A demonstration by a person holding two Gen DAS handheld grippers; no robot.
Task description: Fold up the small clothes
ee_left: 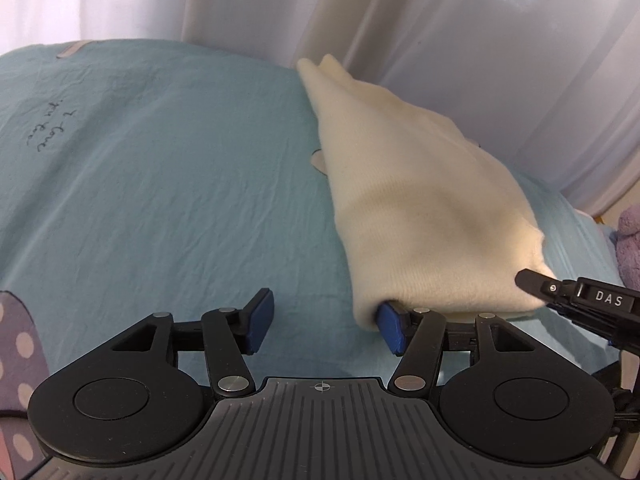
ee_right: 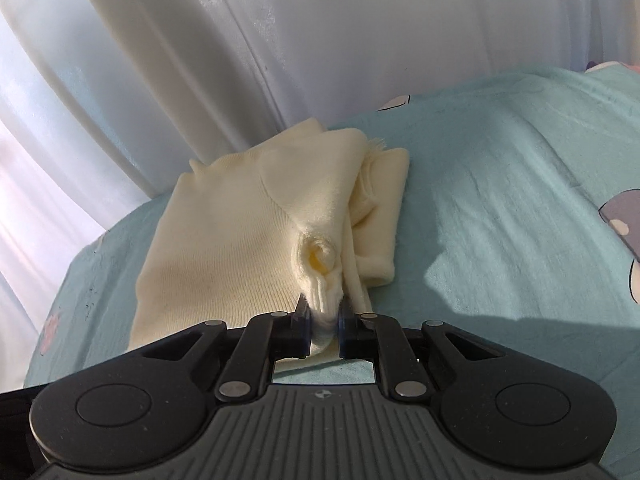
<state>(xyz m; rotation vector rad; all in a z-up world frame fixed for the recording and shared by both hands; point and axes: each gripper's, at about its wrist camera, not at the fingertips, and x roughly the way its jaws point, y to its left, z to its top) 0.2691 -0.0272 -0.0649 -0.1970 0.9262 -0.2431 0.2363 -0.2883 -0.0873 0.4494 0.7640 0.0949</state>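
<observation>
The cream sweater [ee_right: 256, 220] lies on the bed [ee_left: 160, 160]. The right gripper [ee_right: 323, 318] pinches its near edge to lift it. The left gripper [ee_left: 324, 320] gapes wide, its 3 o'clock pad under the hem.

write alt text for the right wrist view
The right gripper is shut on a bunched edge of a cream knit garment lying on a light blue bedsheet. White curtains hang behind.
</observation>
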